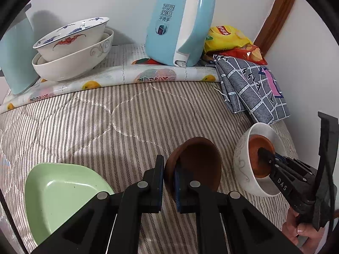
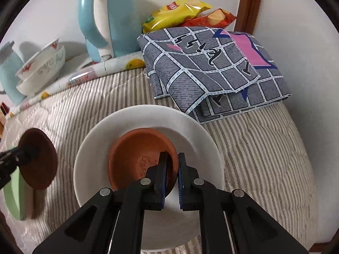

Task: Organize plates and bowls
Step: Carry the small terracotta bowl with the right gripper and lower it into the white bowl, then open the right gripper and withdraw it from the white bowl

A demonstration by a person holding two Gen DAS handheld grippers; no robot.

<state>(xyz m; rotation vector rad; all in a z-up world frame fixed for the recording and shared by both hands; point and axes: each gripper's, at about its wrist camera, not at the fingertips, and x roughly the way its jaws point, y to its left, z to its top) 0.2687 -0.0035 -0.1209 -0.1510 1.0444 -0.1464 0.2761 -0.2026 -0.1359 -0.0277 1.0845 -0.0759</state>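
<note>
Between the right hand-held gripper's (image 2: pixel 172 158) clamped fingers, the brown bowl's (image 2: pixel 135 152) rim, inside the white bowl (image 2: pixel 190 131).

1. The right gripper (image 2: pixel 171 160) is closed on the rim of a small terracotta dish (image 2: pixel 135 154).
2. This dish sits inside a white bowl (image 2: pixel 95 148) on the striped bedcover (image 2: pixel 254 148).
3. At the left, the left gripper (image 2: pixel 23 154) holds a dark brown dish (image 2: pixel 42 165), tilted, above a green plate (image 2: pixel 12 199).
4. Behind lie a folded grey checked cloth (image 2: pixel 201 67), two snack bags (image 2: pixel 175 12), a blue kettle (image 2: pixel 110 21) and stacked bowls (image 2: pixel 42 69).
</note>
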